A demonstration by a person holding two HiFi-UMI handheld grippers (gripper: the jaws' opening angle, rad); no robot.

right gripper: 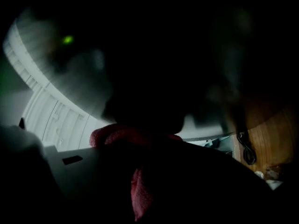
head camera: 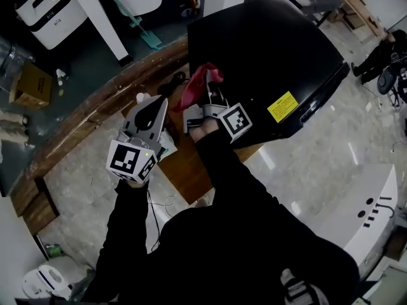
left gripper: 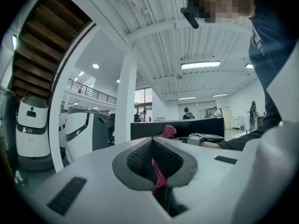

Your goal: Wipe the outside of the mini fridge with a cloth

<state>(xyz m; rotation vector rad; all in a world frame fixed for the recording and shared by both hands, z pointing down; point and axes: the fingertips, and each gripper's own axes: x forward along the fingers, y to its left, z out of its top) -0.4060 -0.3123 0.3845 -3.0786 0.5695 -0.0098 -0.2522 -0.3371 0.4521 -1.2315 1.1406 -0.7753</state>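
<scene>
Cloth (head camera: 198, 81) is clamped in the right gripper (head camera: 210, 95) at a corner of the mini fridge (head camera: 267, 49). The left gripper (left gripper: 156, 171) is closed on a red scrap (left gripper: 158, 177). Wiping is judged underway, and pressed sweeps across the top are called for.

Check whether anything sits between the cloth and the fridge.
Nothing visible: the right claw holds the cloth up at the fridge's black side. The left claw, shut on a red sliver, is off to one side.

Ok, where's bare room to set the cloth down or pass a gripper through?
The top of the glossy black mini fridge is bare beyond the red cloth, save a yellow sticker by its near edge. The pale floor right of it is open too. Crowded: the brown wooden strip left of the fridge, with black cables.
</scene>
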